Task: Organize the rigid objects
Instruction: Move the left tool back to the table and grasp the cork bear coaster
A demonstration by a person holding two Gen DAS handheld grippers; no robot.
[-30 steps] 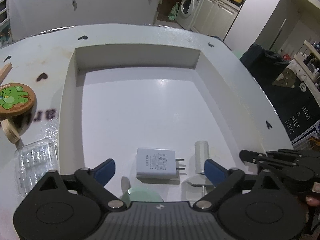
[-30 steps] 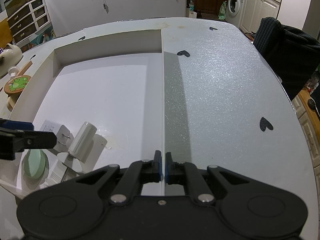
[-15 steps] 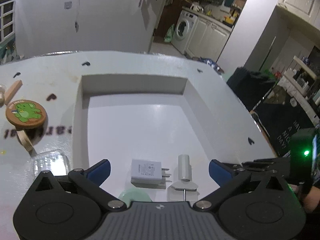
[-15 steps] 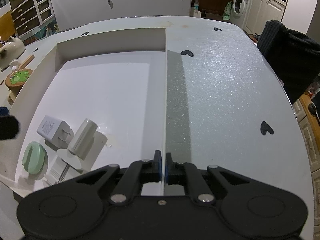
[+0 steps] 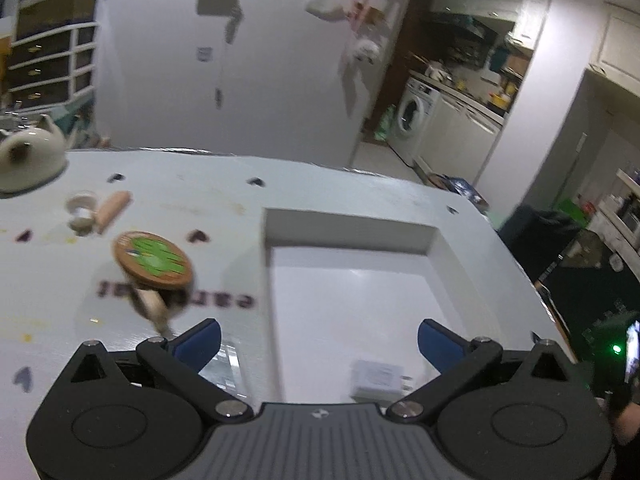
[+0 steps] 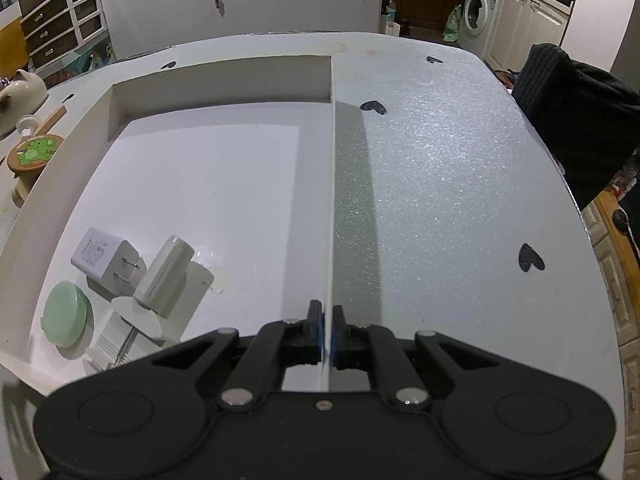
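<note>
Left gripper [image 5: 318, 338]: fingers wide apart, empty. The charger [image 5: 378, 378] lies in the tray [image 5: 352, 232], between the fingers toward 5 o'clock. Right gripper [image 6: 327, 330]: fingers nearly together, straddling the tray's edge; whether they press it cannot be told. Charger [image 6: 105, 258] at 9 o'clock, well apart.

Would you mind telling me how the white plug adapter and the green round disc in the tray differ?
The plug adapter is a white block with two metal prongs; the green disc is pale green, flat and round. The adapter bears printed text, the disc looks plain. The adapter lies farther into the tray, the disc nearer its front edge. Both lie loose in the tray's left part.
</note>
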